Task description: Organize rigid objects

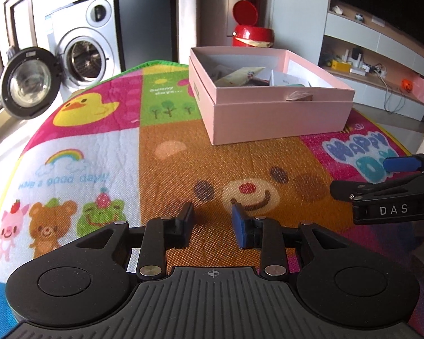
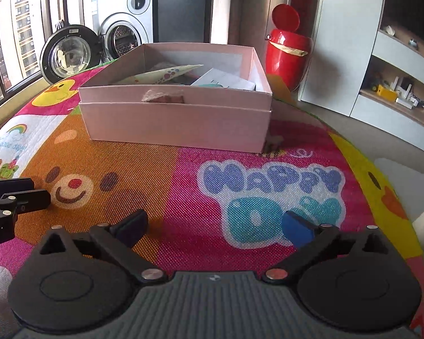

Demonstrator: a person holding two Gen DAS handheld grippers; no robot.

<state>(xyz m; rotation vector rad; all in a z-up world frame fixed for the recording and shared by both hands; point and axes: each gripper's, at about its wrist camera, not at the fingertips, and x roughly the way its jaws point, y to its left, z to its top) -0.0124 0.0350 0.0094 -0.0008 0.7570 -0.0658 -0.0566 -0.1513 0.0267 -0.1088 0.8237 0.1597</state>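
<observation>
- The left gripper (image 1: 212, 220) has its two tongs a little way apart, and nothing is between them.
- Under it is only the play mat (image 1: 183, 152), right on the bear face (image 1: 246, 192).
- The right gripper (image 2: 216, 226) has its tongs spread very wide, and it holds nothing too.
- It hangs over the pink part of the mat with the big blue words (image 2: 271, 189).
- The two grippers are side by side and near each other, and each one peeks into the other's view.
- Past both grippers, farther along the mat, sits a pink box (image 1: 268, 104) with no lid on.
- Inside the box are cards, papers and small packs, all mixed up. I cannot tell what each one is.
- A little brown thing (image 2: 164, 97) lies on the near rim of the box.
- Behind the box stands a red bin (image 2: 288, 53) with its lid up.
- Off to the left of it is a washing machine (image 1: 84, 48) with its round door open.
- I think the tidy job is between picks, because both grippers are empty and no loose thing lies on the mat near them.
- The things to sort look to be in the box.
- The next move would need a reach forward and up over the near wall of the box.
- Then the tongs must go down around one thing and close on it gently.
- The flat cards may be hard to pinch.
</observation>
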